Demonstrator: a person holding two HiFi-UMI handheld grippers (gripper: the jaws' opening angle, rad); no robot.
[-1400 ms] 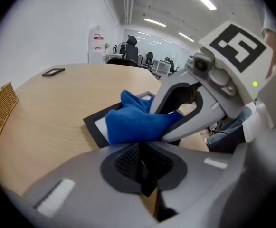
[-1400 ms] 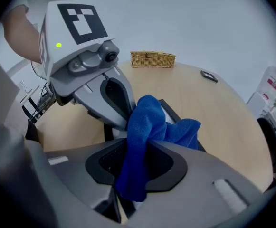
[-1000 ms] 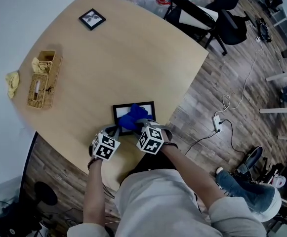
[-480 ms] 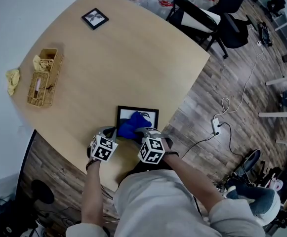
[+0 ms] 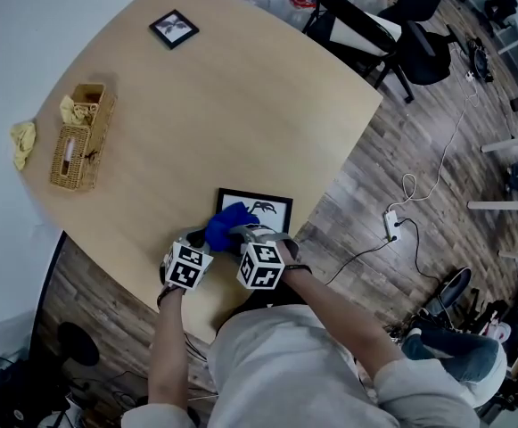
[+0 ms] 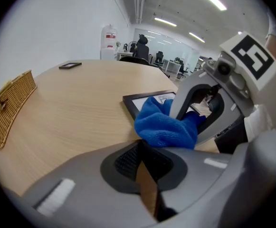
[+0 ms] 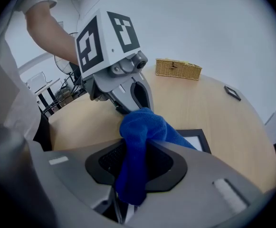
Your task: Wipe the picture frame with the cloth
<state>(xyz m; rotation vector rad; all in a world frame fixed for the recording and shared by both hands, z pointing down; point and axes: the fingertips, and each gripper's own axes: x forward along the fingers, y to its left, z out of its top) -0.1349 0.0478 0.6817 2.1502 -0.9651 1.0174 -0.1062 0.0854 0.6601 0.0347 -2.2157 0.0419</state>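
— Spotted the black picture frame [image 5: 267,207]?
— Yes. Lying flat on the pale wooden table [image 5: 241,105], close to the near edge, print side up.
— And the blue cloth [image 5: 226,226]?
— Bunched over the frame's near left corner, touching it and covering part of the front. Same in the left gripper view: cloth [image 6: 164,127] heaped on the frame [image 6: 145,99].
— Held by what?
— Pinched in the right gripper [image 5: 241,236]. Jaws clamped on a fold of the cloth [image 7: 140,127], with the rest hanging down between them and spilling forward onto the frame [image 7: 197,137].
— Left gripper [image 5: 198,239]?
— Just left of the cloth, low over the table beside the frame's corner. Jaws closed, tips together, nothing gripped between them.
— Touching the frame?
— Cannot tell from any view.
— Further out?
— A wicker basket [image 5: 78,138] well apart, toward the table's left side, with something yellow at its far end. A yellow rag [image 5: 22,143] just past the table's edge beside it. A small framed picture [image 5: 174,28] near the far edge. Beyond the table, black office chairs [image 5: 374,20] on a dark wood floor [image 5: 437,150], plus a white power strip [image 5: 390,222] with its cable.
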